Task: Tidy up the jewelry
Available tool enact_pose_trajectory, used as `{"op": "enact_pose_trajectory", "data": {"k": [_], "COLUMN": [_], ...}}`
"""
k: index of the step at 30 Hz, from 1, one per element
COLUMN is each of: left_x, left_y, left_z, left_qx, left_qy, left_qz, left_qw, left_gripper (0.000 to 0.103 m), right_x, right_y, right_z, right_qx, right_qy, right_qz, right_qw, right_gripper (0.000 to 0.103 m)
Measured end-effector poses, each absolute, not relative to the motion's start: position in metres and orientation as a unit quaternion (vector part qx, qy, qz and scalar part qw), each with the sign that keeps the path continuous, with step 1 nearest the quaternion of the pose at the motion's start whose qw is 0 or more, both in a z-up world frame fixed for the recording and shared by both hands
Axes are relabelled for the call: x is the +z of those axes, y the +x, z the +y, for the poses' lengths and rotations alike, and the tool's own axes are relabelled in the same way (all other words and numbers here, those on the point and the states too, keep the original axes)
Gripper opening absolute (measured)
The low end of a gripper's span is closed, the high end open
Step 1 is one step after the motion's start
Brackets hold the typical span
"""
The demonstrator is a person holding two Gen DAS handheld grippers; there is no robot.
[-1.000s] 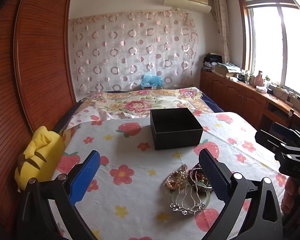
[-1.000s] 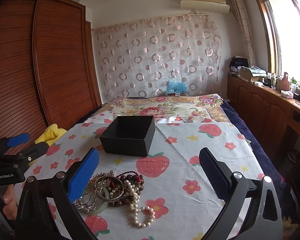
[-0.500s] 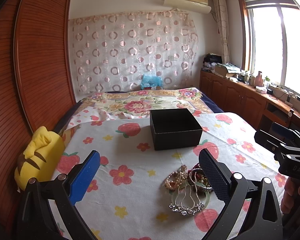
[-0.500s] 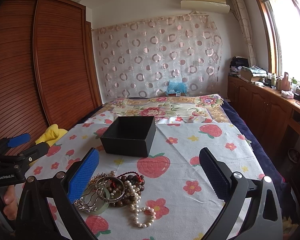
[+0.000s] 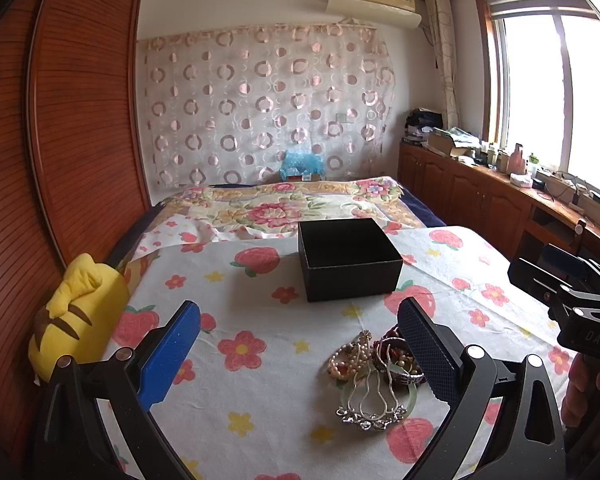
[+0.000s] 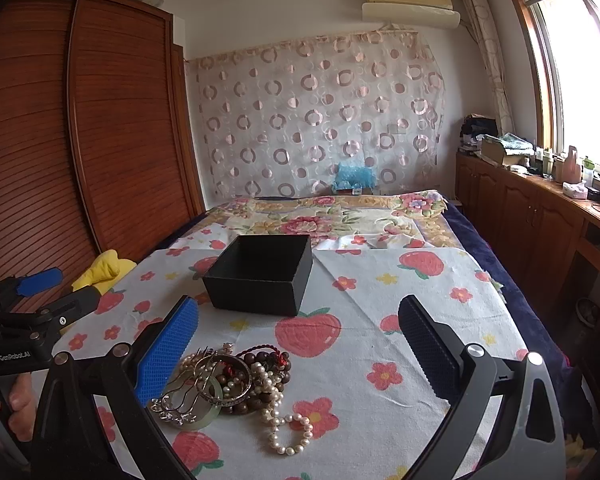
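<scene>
A pile of jewelry point(image 5: 374, 372) lies on the flowered cloth: a silver hair comb point(image 5: 370, 404), pearls, dark beads, bangles. It also shows in the right wrist view point(image 6: 228, 384), with a pearl strand point(image 6: 288, 420) trailing out. An open black box point(image 5: 348, 258) stands behind the pile, empty as far as I see; it shows in the right wrist view too point(image 6: 260, 276). My left gripper point(image 5: 298, 356) is open, the pile by its right finger. My right gripper point(image 6: 298, 356) is open, the pile by its left finger.
A yellow plush toy point(image 5: 74, 316) lies at the cloth's left edge beside the wooden wardrobe point(image 5: 60, 128). A floral bedspread point(image 5: 284, 204) lies behind the box. Wooden cabinets point(image 5: 480, 196) with clutter run along the right under the window.
Almost nothing. The right wrist view has crept slightly closer to the jewelry pile; both grippers stay open.
</scene>
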State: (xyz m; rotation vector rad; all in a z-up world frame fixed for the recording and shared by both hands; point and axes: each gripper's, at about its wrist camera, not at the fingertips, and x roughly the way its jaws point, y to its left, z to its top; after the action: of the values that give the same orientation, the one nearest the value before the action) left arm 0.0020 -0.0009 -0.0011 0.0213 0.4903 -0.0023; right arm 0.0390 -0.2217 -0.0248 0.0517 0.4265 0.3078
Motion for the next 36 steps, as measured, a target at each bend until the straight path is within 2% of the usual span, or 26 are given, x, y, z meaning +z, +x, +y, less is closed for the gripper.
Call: {"op": "enact_pose_trajectory", "data": {"k": [36], "left_x": [-0.0022], "left_y": [0.0011], "left_z": [-0.0007], "left_qx": [-0.001], "left_qy": [0.009], "left_qz": [0.245], "left_qw": [0.969], "left_gripper": [0.095], "right_x": [-0.0244], "right_y": [0.038], "right_z": [-0.2216], "right_qx": [0.153], "right_qy": [0.026], "right_qz": [0.21], "right_qw": [0.965], "right_gripper": [0.1]}}
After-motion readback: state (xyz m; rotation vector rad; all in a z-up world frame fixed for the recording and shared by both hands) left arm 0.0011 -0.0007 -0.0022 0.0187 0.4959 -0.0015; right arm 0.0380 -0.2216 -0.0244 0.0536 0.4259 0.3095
